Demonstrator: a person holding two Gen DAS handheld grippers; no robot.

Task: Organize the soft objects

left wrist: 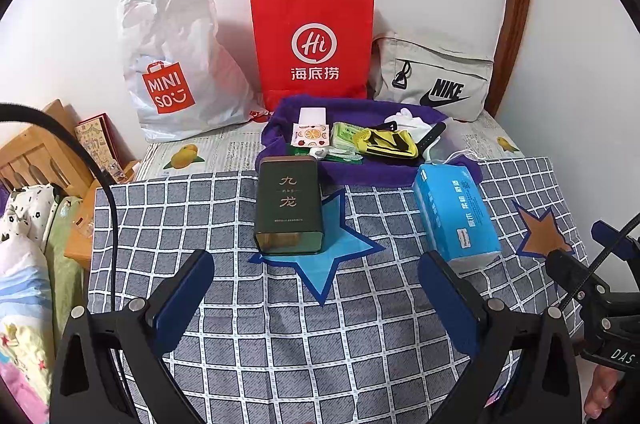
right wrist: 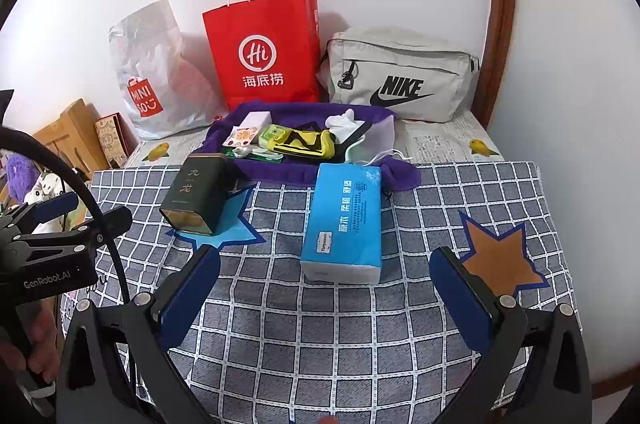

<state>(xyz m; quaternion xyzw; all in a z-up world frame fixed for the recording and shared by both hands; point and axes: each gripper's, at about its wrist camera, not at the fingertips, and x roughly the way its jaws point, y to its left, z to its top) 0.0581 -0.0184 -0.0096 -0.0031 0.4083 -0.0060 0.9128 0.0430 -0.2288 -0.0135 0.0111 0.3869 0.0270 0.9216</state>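
Observation:
A blue tissue pack (left wrist: 456,212) (right wrist: 344,220) lies on the checked cloth (left wrist: 280,324) (right wrist: 320,336). Beside it a dark green tin (left wrist: 289,204) (right wrist: 196,194) lies on its side over a blue star. Behind them a purple towel (left wrist: 304,104) (right wrist: 288,174) holds small soft items: a yellow-black pouch (left wrist: 386,143) (right wrist: 308,142), a white cloth (left wrist: 408,122) (right wrist: 343,120) and wipe packets (left wrist: 310,135) (right wrist: 242,136). My left gripper (left wrist: 316,272) is open, short of the tin. My right gripper (right wrist: 326,266) is open, just short of the tissue pack's near end.
Against the wall stand a white plastic bag (left wrist: 176,64) (right wrist: 152,72), a red paper bag (left wrist: 312,44) (right wrist: 264,56) and a grey pouch (left wrist: 436,76) (right wrist: 400,76). Wooden furniture (left wrist: 36,152) and bedding (left wrist: 24,264) lie left. A wooden frame (left wrist: 516,4) runs down the right.

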